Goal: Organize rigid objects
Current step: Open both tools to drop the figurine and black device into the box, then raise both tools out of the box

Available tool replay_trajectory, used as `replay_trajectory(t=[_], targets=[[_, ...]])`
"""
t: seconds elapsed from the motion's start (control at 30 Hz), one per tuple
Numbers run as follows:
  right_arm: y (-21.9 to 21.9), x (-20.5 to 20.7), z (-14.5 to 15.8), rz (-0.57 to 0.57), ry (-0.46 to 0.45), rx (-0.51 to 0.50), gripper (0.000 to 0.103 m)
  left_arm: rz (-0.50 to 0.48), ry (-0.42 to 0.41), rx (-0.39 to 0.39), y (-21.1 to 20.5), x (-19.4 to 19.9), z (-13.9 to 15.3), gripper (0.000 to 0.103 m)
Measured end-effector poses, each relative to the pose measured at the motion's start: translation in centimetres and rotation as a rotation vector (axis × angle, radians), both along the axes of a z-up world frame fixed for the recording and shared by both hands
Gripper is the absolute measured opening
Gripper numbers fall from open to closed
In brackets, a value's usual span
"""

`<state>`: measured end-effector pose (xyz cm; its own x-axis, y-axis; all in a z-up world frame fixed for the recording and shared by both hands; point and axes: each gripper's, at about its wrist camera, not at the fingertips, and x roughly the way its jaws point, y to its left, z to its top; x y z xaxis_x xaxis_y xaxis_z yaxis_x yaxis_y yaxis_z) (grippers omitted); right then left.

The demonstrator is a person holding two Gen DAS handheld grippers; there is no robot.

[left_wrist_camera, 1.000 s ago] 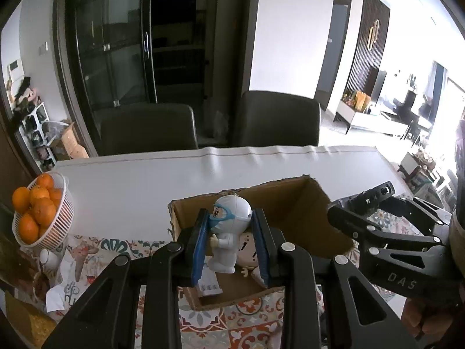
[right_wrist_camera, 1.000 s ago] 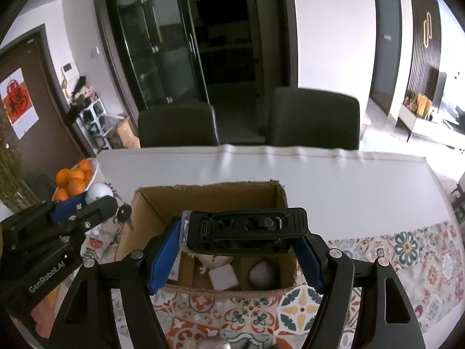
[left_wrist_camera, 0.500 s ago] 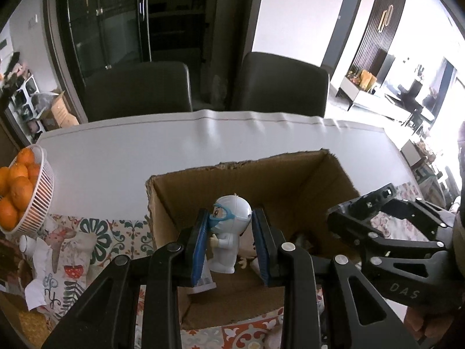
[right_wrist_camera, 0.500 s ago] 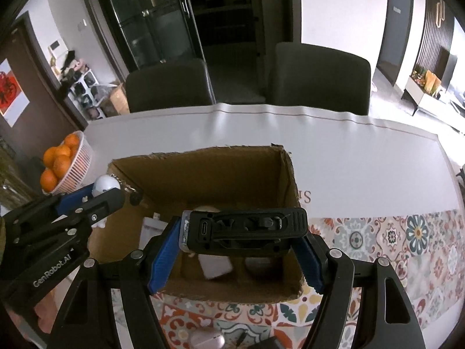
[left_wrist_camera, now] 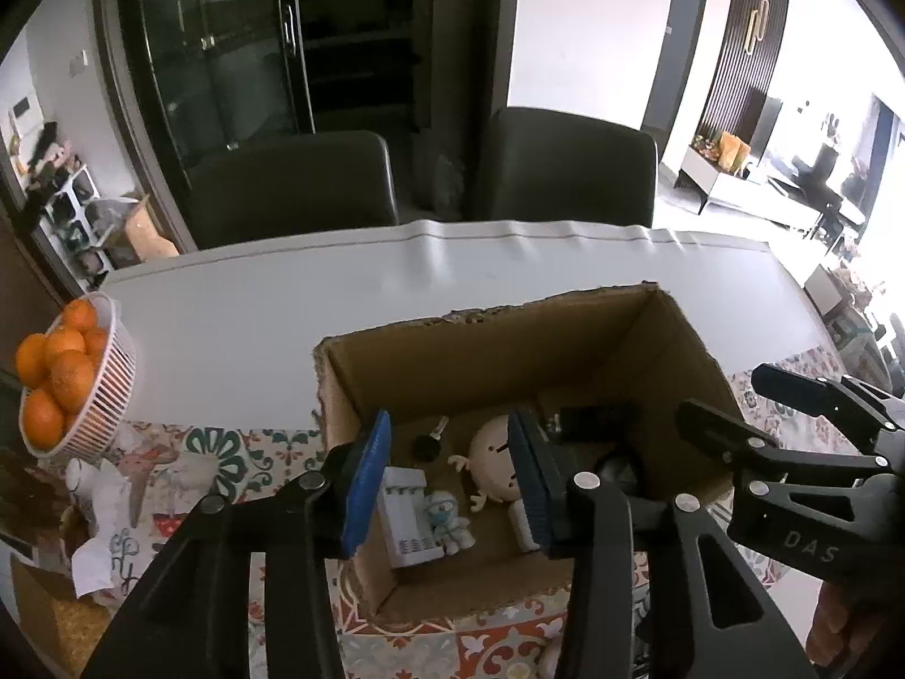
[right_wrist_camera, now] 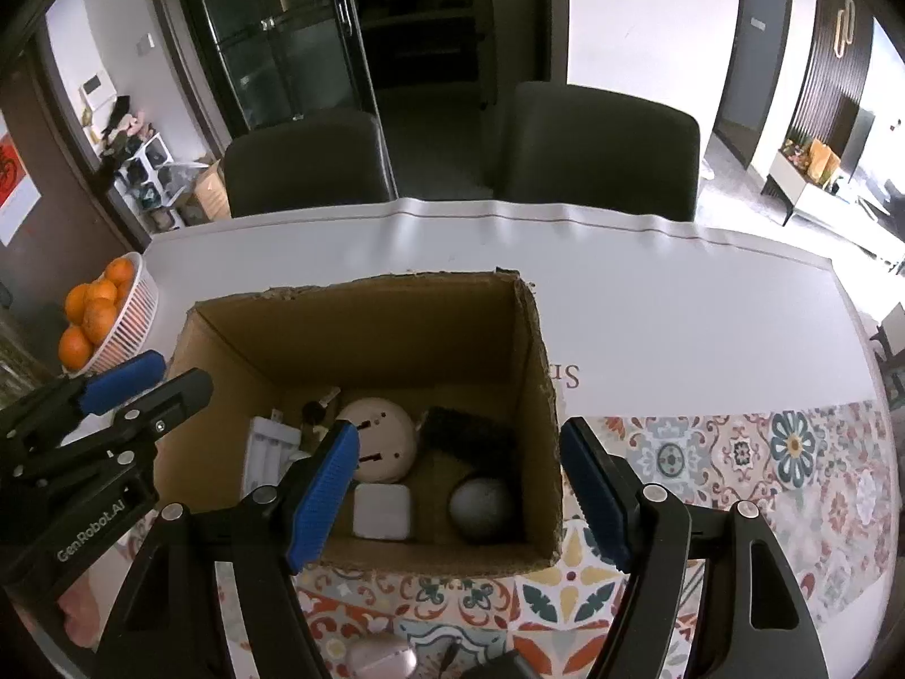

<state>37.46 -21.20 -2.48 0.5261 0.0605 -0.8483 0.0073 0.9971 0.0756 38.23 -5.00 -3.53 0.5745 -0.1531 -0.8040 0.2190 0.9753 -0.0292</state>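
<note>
Both wrist views look steeply down, close above the cardboard box (left_wrist_camera: 565,339), facing the two chairs. Each covers the box interior; the left view sits further left.

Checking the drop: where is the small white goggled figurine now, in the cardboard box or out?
In. The small white goggled figurine lies on the floor of the cardboard box, beside the white battery charger; the left gripper is open above it.
</note>
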Motion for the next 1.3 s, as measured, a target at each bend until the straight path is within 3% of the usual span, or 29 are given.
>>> replay_trajectory(t=[0.4,0.7,1.3], targets=[[-0.5,-4.3,3.5,-0.033,-0.12,-0.025,0.075,0.0,-0.059,-0.02,0.3,-4.0,2.8,0.05],[-0.9,-8.0,5.2,-0.038,-0.186,-0.043,0.077,-0.016,-0.137,0.018,-0.2,-7.7,4.3,0.055],[-0.7,-13.6,3.3,-0.03,-0.184,-0.087,0.079,-0.006,-0.118,0.028,-0.2,-12.6,1.8,0.06]])
